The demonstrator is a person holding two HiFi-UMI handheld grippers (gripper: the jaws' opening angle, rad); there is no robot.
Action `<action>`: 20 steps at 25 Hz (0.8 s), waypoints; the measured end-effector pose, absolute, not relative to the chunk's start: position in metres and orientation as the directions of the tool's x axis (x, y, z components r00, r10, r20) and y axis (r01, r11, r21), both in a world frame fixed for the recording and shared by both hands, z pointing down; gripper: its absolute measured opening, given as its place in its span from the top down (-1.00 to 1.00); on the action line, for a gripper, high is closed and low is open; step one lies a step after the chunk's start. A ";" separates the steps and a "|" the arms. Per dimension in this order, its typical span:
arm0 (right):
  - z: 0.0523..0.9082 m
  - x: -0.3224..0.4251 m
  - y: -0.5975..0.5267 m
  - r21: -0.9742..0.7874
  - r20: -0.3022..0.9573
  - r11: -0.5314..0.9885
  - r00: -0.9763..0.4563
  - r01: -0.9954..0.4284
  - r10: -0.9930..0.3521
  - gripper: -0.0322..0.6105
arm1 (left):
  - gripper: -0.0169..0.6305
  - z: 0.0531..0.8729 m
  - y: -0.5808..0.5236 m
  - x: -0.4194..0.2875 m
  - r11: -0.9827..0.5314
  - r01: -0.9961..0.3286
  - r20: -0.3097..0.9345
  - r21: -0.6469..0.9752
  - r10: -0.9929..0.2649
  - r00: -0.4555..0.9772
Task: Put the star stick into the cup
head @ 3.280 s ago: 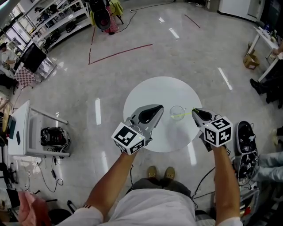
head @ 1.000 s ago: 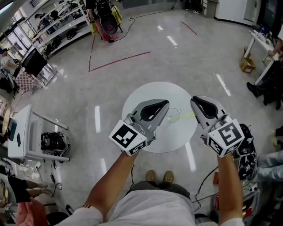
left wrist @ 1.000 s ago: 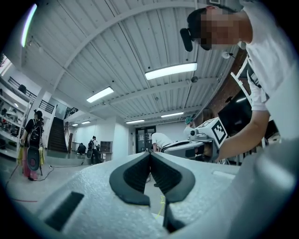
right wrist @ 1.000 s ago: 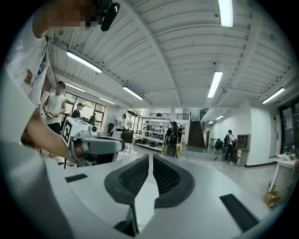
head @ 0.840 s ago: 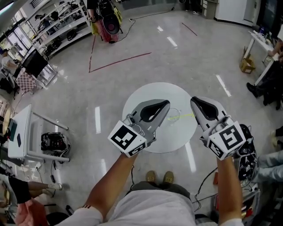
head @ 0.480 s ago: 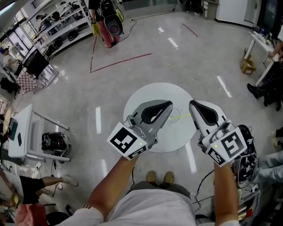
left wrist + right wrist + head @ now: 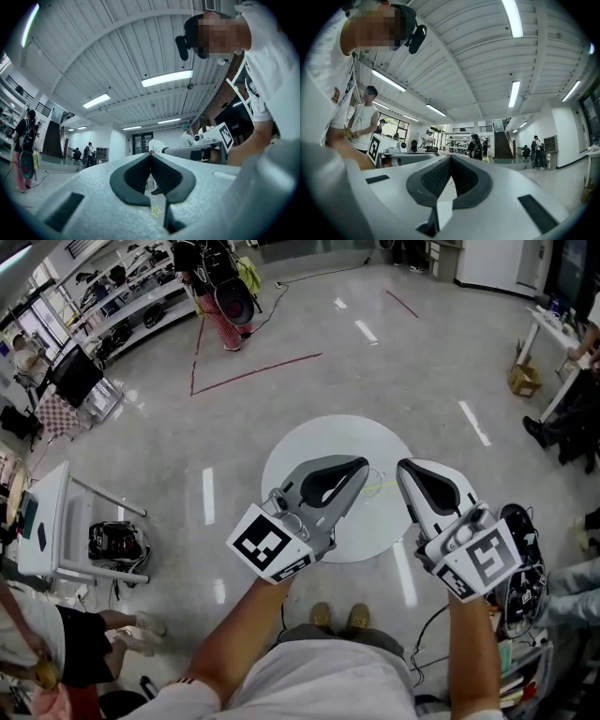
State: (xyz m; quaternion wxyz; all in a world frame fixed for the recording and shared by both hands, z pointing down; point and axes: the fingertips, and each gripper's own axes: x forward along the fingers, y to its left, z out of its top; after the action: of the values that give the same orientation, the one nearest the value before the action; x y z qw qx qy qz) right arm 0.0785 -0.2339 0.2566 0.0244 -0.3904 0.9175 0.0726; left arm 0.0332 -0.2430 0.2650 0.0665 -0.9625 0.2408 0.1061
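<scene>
A clear cup [image 7: 379, 476] stands on the round white table [image 7: 309, 442], half hidden behind my left gripper. A thin yellow-green star stick [image 7: 384, 488] leans out of the cup toward the right. In the left gripper view its small star [image 7: 155, 212] shows through the slot below the jaws. My left gripper [image 7: 363, 465] is raised above the table just left of the cup, shut and holding nothing. To the right of the cup, my right gripper [image 7: 400, 468] is also raised and shut, with nothing in it. Both gripper views look out across the room, with the jaws closed tip to tip [image 7: 150, 153] [image 7: 450, 157].
Black shoes [image 7: 520, 535] lie on the floor at the right. A small white side table [image 7: 42, 521] and a black bundle [image 7: 112, 542] stand at the left. My feet [image 7: 342, 613] are at the table's near edge. Shelves and people line the far left.
The right gripper has drifted left, toward the cup, and come nearer the camera. The left gripper has barely moved. The stick has stayed in the cup.
</scene>
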 end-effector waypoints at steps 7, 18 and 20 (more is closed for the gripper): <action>0.260 0.077 -0.233 0.109 -0.094 0.683 -0.691 -0.723 -0.717 0.87 | 0.90 0.266 -0.240 0.031 -0.876 -0.476 -0.232 -0.075 -0.449 0.863; 0.263 0.079 -0.228 0.107 -0.084 0.681 -0.689 -0.724 -0.720 0.87 | 0.90 0.266 -0.235 0.033 -0.879 -0.471 -0.234 -0.076 -0.444 0.865; 0.264 0.078 -0.228 0.106 -0.083 0.681 -0.689 -0.725 -0.720 0.87 | 0.90 0.266 -0.235 0.031 -0.879 -0.471 -0.233 -0.075 -0.444 0.865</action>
State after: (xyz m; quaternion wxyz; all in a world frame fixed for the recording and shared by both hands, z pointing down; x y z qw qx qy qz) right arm 0.0782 -0.2282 0.2641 0.0173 -0.3940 0.9166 0.0650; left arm 0.0314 -0.2348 0.2663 0.0646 -0.9636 0.2374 0.1048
